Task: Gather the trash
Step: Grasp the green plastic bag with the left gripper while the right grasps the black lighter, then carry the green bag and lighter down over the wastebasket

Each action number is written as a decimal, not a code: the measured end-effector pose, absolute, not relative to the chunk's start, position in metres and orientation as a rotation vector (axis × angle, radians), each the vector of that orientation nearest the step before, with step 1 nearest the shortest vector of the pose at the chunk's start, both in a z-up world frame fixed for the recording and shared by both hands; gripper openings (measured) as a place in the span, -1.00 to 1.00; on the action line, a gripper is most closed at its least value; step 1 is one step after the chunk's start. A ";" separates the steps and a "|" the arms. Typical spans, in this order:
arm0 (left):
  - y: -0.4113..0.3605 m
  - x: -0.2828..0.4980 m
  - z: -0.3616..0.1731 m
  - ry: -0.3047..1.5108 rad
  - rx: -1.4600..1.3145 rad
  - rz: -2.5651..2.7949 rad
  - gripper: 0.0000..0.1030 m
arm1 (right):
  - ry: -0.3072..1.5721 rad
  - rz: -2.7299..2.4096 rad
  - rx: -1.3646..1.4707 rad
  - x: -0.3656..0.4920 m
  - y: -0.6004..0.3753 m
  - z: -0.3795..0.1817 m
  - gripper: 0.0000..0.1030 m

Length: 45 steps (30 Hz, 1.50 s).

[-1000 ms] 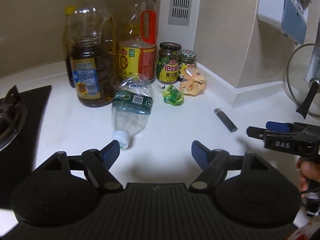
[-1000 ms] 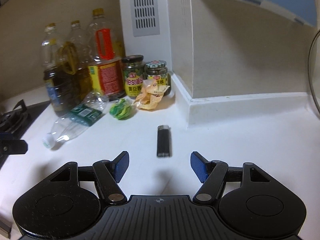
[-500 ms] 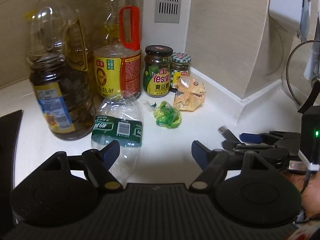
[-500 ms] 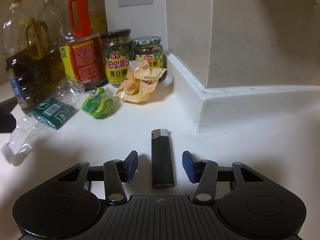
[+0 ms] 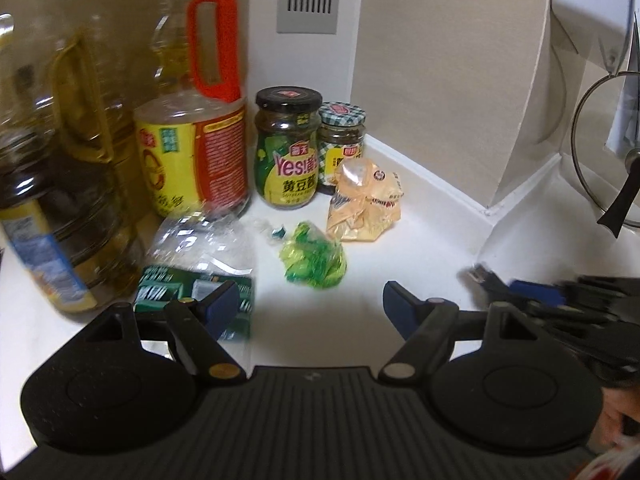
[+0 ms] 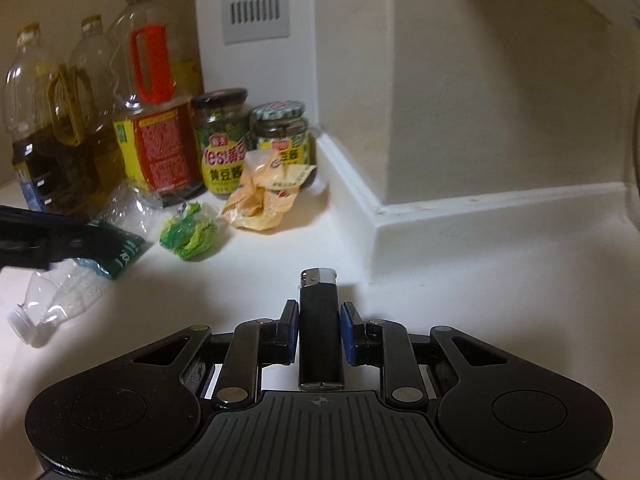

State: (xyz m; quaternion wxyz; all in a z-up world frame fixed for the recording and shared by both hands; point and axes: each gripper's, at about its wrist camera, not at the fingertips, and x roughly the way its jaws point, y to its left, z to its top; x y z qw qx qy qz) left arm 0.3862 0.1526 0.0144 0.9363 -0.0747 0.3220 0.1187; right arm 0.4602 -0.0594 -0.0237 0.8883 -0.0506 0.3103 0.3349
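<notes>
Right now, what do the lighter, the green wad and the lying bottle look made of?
Lighter: glossy black plastic body, silvery metal cap. Green wad: thin crinkled film, probably plastic wrapper. Bottle: clear thin plastic, dented and see-through, with a green label and white cap.

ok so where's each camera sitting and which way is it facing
Left wrist: on the left hand-held gripper, looking forward and down at the counter corner: green wrapper, yellow wrapper, crushed bottle. Its open fingers show, plus the right hand-held gripper at the right edge.
Right wrist: on the right hand-held gripper, facing the same corner, jaws closing on the black lighter. The left gripper's tip shows at the left edge.
Shared: both wrappers, the bottle, the sauce jars and the oil bottles.
</notes>
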 end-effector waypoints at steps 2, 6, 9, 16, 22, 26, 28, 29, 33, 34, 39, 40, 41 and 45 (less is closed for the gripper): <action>0.153 0.399 0.013 0.659 -0.136 0.234 0.47 | 0.651 0.680 -0.095 0.460 -0.068 -0.023 -0.57; 0.154 0.428 0.006 0.675 -0.099 0.232 0.41 | 0.662 0.652 -0.084 0.459 -0.084 -0.022 -0.57; 0.152 0.446 -0.003 0.703 -0.065 0.226 0.36 | 0.669 0.632 -0.079 0.457 -0.092 -0.022 -0.57; 0.153 0.473 -0.027 0.798 0.010 0.241 -0.10 | 0.681 0.606 -0.067 0.456 -0.106 -0.024 -0.57; 0.144 0.453 -0.016 0.757 -0.008 0.237 -0.30 | 0.682 0.610 -0.055 0.452 -0.115 -0.023 -0.57; 0.133 0.424 -0.003 0.738 -0.062 0.217 -0.30 | 0.684 0.621 -0.036 0.445 -0.122 -0.021 -0.57; 0.126 0.409 0.001 0.731 -0.089 0.206 -0.30 | 0.686 0.634 -0.028 0.441 -0.125 -0.020 -0.57; 0.122 0.401 0.004 0.729 -0.104 0.200 -0.30 | 0.688 0.641 -0.025 0.438 -0.127 -0.020 -0.57; 0.104 0.369 0.010 0.723 -0.169 0.196 -0.30 | 0.698 0.669 -0.021 0.426 -0.136 -0.020 -0.57; 0.098 0.363 0.011 0.722 -0.181 0.195 -0.30 | 0.702 0.676 -0.020 0.424 -0.139 -0.020 -0.57; 0.068 0.328 0.011 0.728 -0.216 0.207 -0.30 | 0.710 0.719 -0.025 0.409 -0.151 -0.019 -0.57; 0.063 0.322 0.009 0.730 -0.224 0.209 -0.30 | 0.713 0.727 -0.024 0.406 -0.154 -0.018 -0.57; 0.059 0.316 0.008 0.733 -0.228 0.211 -0.30 | 0.714 0.733 -0.023 0.403 -0.156 -0.018 -0.57; 0.042 0.293 0.007 0.740 -0.233 0.199 -0.30 | 0.709 0.733 -0.013 0.384 -0.168 -0.014 -0.57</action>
